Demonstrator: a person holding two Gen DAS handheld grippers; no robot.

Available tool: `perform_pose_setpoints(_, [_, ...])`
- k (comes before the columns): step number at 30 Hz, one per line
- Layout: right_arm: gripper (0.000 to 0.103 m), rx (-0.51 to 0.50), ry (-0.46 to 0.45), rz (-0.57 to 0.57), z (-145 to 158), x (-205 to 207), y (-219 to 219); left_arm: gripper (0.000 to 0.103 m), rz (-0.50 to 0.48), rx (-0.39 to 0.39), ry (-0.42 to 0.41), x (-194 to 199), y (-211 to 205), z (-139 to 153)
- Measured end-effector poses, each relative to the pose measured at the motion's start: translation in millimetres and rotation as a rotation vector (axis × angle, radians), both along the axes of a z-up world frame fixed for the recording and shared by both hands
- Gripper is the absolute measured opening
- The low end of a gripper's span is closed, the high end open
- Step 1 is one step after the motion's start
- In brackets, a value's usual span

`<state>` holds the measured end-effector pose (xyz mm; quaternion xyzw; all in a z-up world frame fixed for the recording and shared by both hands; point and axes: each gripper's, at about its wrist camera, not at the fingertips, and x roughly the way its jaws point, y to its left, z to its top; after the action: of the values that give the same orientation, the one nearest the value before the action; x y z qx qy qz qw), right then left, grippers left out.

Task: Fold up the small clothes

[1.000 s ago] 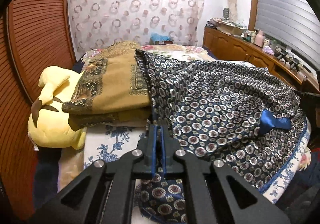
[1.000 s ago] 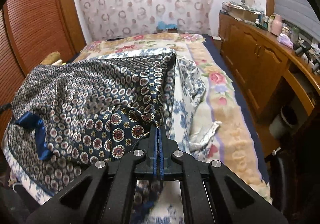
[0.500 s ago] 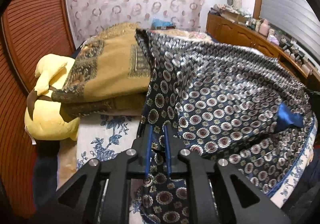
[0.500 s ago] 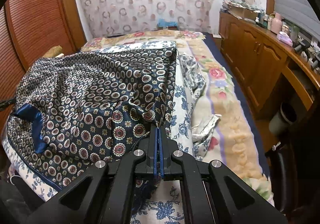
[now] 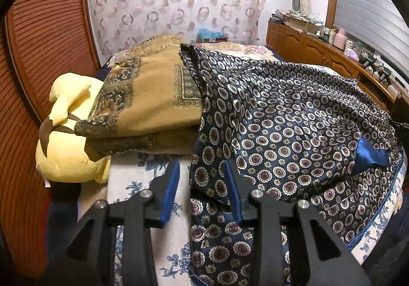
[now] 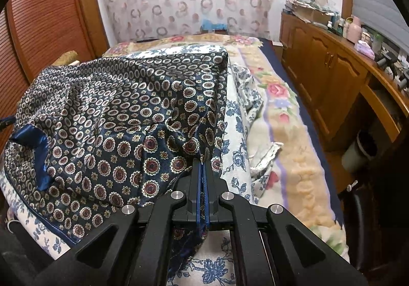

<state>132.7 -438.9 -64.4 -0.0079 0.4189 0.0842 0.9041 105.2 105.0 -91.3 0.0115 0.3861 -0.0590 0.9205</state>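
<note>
Each camera sat on a gripper and looked down along its fingers at the bed (image 5: 143,173) — very close. The left one faced the bed's left side, the right one its right side — both saw the dotted blue cloth (image 5: 294,117) (image 6: 107,117)

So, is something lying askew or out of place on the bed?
Yes. The navy silk garment with medallion print lies crooked and rumpled, its far corner draped over the folded tan blanket instead of flat on the bed.
</note>
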Motion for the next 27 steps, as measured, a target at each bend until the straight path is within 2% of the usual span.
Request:
perform_pose_setpoints(3, [0.0,0.001,0.002,0.001,-1,0,-1,0.034,0.019,0.019,0.011,3,-2,-7])
perform_pose_setpoints(5, [0.0,0.002,0.001,0.003,-1,0,0,0.034,0.016,-0.001,0.007,3,-1,-9])
perform_pose_setpoints(6, [0.0,0.002,0.001,0.005,-1,0,0,0.02,-0.001,-0.018,-0.008,1,-1,-8])
perform_pose_setpoints(7, [0.0,0.003,-0.002,0.009,-1,-1,0,0.01,-0.014,-0.028,-0.016,-1,-2,-7])
perform_pose_setpoints(8, [0.0,0.002,-0.004,0.012,-1,-1,1,0.002,-0.017,-0.031,-0.016,-3,-2,-6])
perform_pose_setpoints(9, [0.0,0.0,-0.009,0.01,-1,-2,1,0.0,-0.018,-0.032,-0.024,-5,-3,-5])
perform_pose_setpoints(14, [0.0,-0.001,-0.037,-0.002,8,-6,-3,0.0,-0.007,-0.055,-0.073,-21,6,12])
perform_pose_setpoints(21, [0.0,-0.02,-0.059,0.0,27,-24,-16,0.0,0.001,-0.095,-0.098,-50,22,31])
perform_pose_setpoints(27, [0.0,-0.043,-0.049,-0.012,28,-36,-24,0.0,-0.008,-0.071,-0.041,-70,19,12])
